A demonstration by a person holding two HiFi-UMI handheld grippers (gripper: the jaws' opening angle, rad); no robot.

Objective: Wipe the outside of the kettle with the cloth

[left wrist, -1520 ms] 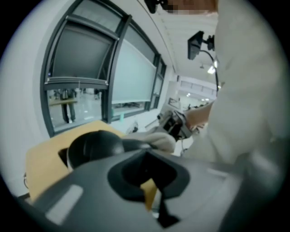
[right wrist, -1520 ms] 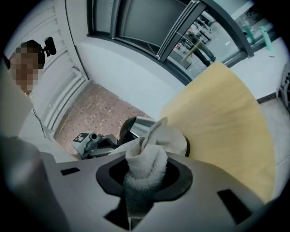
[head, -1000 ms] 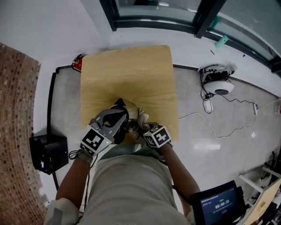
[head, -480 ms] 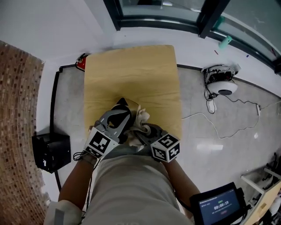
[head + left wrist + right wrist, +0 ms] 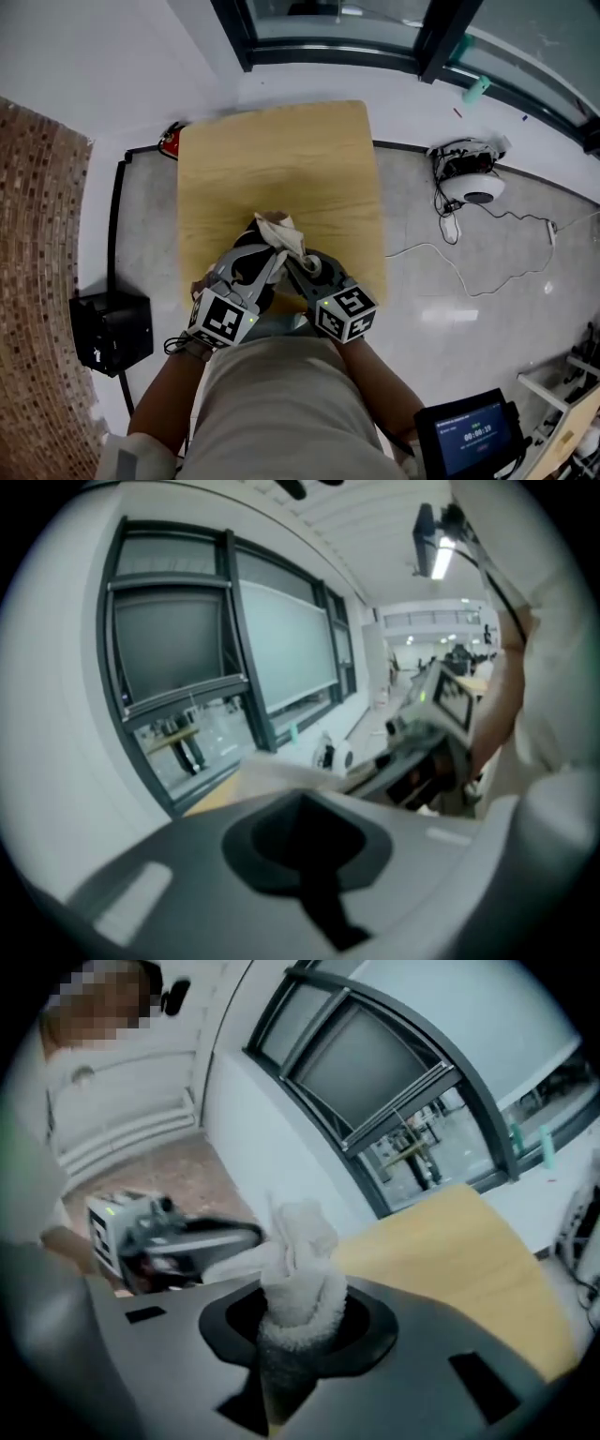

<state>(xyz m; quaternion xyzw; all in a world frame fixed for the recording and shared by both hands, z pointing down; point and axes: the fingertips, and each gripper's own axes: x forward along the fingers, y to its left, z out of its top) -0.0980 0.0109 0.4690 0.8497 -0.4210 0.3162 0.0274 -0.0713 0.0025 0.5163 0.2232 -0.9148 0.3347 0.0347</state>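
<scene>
1. Cloth [image 5: 298,1265], pale and fluffy, stands bunched and upright in the right gripper [image 5: 302,265], whose jaws are closed on its lower end; the free top flares above them.
2. In the head view the cloth lies over the near middle of the wooden table [image 5: 281,150], just beyond the tips of both grippers.
3. The left gripper [image 5: 258,261] sits just left of the right one, and the two tips angle in toward each other. In the left gripper view its jaws are drawn together to a narrow dark slit, and nothing shows between them.
4. A dark rounded shape [image 5: 247,246] lies under the cloth's near left edge, against the left gripper. It may be the kettle, but it is too covered to tell.
5. Both grippers' marker cubes are toward the person, at the table's near edge, the left cube [image 5: 223,317] lower in the picture than the right cube [image 5: 343,311].
6. The far half of the table is bare wood. A small red object [image 5: 169,137] lies on the floor just off its far left corner.
7. On the floor to the left stands a black box [image 5: 108,328], with a black cable running far from it along the table's side.
8. Well to the right sits a white round device [image 5: 466,185] with trailing cords.
9. At the near right a small lit screen [image 5: 466,436] is in view.
</scene>
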